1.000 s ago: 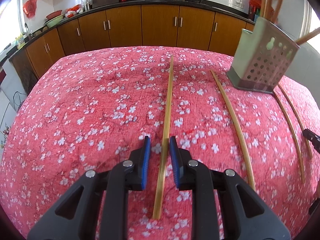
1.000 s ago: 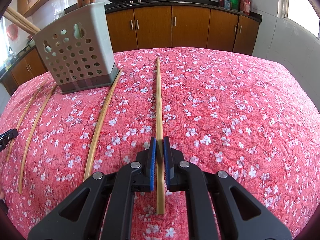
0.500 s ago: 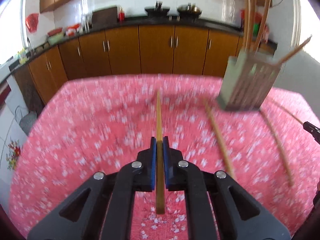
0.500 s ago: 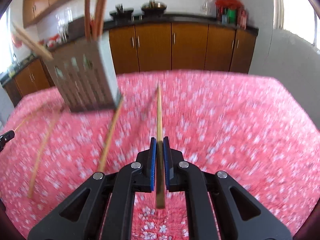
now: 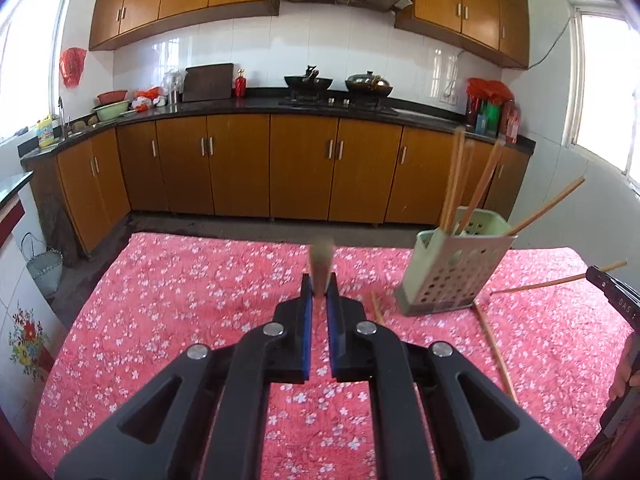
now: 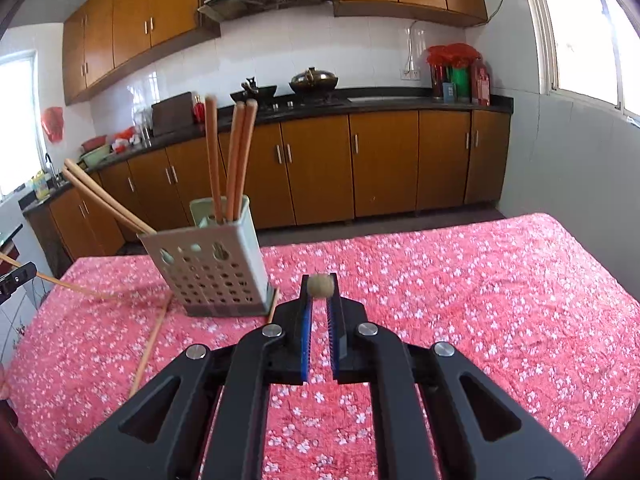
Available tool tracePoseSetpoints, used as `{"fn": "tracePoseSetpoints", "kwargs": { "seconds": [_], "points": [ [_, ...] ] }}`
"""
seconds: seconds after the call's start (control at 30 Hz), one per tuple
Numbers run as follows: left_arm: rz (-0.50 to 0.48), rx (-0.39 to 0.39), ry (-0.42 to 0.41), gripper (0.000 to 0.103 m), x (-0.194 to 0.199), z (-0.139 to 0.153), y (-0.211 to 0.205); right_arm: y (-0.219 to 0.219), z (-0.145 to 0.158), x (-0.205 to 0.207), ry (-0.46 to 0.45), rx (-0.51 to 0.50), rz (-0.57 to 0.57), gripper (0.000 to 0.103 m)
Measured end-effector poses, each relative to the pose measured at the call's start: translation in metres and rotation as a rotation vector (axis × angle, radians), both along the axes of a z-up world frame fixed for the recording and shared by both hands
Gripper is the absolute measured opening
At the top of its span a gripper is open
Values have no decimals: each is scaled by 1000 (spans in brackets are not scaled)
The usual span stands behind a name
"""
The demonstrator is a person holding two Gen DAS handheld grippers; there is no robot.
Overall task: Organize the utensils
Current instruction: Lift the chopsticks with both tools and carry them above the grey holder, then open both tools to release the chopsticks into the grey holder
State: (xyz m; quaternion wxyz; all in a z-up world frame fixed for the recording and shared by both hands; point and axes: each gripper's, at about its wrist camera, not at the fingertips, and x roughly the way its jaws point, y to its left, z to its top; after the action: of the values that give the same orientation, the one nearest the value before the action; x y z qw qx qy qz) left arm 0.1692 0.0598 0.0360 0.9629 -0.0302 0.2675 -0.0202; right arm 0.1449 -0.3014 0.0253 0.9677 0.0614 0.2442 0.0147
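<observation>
Left tool (image 5: 319,286), right tool (image 6: 320,286) clamped, raised.

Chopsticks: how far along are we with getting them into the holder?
Done: several chopsticks already stand in the perforated holder. In hand: the left gripper and the right gripper each clamp one chopstick, seen end-on, lifted off the table. Left: at least three loose chopsticks on the red floral cloth.
</observation>
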Motion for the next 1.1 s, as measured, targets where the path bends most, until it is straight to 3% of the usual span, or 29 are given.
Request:
{"fn": "tracePoseSetpoints", "kwargs": {
  "seconds": [0.4,0.6,0.93,1.1],
  "points": [
    [-161,-38,-121,8,-25,74,-32,8,88,-17,-209,96,119,8],
    [-239,-78,-187,8,-38,104,-55,22,119,-15,-337,87,132,8],
    [-170,-114,-336,8,1,132,-92,43,116,20,-406,75,77,8],
    [-178,-106,-305,8,29,112,-104,47,93,42,-331,89,79,8]
  ]
}}
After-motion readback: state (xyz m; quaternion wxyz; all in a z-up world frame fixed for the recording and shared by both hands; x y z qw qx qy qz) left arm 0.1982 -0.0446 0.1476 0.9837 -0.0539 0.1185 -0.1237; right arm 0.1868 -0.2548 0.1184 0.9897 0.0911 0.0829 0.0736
